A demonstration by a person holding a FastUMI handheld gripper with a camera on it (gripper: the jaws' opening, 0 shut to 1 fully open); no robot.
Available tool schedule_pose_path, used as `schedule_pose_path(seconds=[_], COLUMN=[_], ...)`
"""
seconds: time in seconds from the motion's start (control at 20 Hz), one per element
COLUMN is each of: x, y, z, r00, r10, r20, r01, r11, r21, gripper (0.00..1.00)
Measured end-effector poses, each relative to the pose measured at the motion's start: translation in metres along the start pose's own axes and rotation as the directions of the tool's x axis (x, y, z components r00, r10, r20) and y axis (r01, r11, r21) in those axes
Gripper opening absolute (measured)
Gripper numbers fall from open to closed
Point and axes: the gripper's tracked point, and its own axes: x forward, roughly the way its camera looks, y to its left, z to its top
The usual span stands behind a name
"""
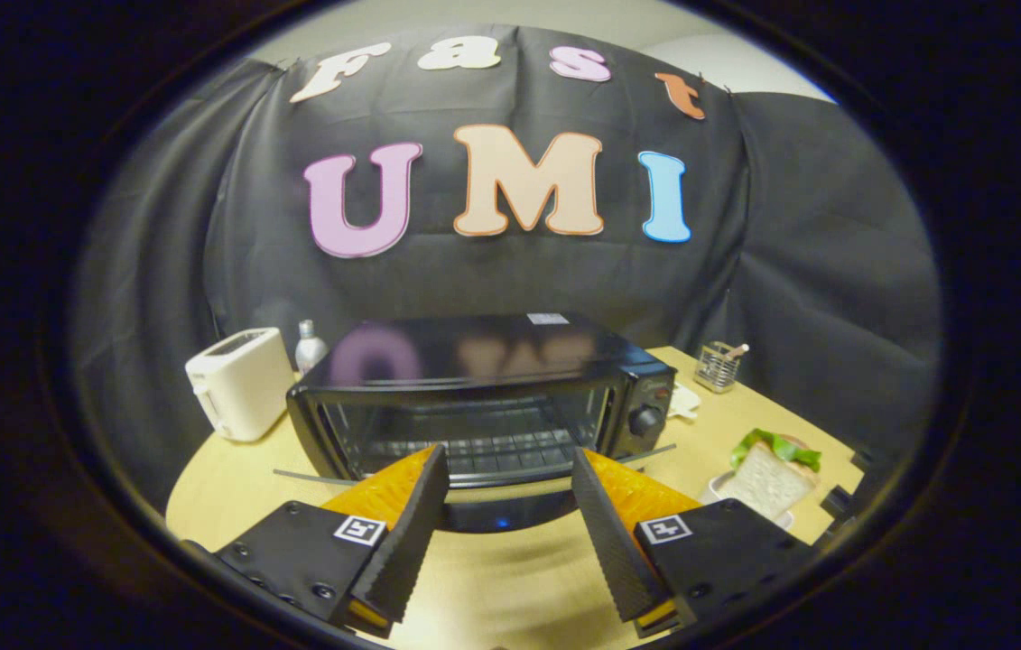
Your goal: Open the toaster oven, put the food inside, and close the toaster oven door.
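A black toaster oven stands on the wooden table, just ahead of my fingers. Its door hangs folded down toward me, and the wire rack inside is in sight. My gripper is open, its fingers spread wide on either side of the lowered door, with nothing held between them. The food is a sandwich of white bread and green lettuce on a small white plate, to the right of the oven and beyond my right finger.
Left of the oven stand a white pop-up toaster and a small silver bottle. A wire holder sits behind the oven's right corner. The round table's edge curves close on the left.
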Motion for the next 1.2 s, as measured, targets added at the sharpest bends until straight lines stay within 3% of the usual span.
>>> schedule_pose_path(seconds=[0.2,0.3,0.4,0.8,1.2], x=[-0.020,-0.017,-0.010,-0.002,0.012], y=[-0.001,0.011,0.028,0.026,0.020], z=[-0.037,-0.060,-0.081,-0.136,-0.141], r00=[0.992,0.985,0.977,0.944,0.933], r10=[-0.066,-0.038,0.022,0.079,0.170], r20=[-0.112,-0.169,-0.212,-0.321,-0.316], r01=[0.044,-0.001,-0.065,-0.120,-0.166], r11=[0.982,0.974,0.978,0.987,0.985], r21=[-0.183,-0.226,-0.198,-0.109,0.041], gripper=[0.83,0.82,0.80,0.77,0.78])
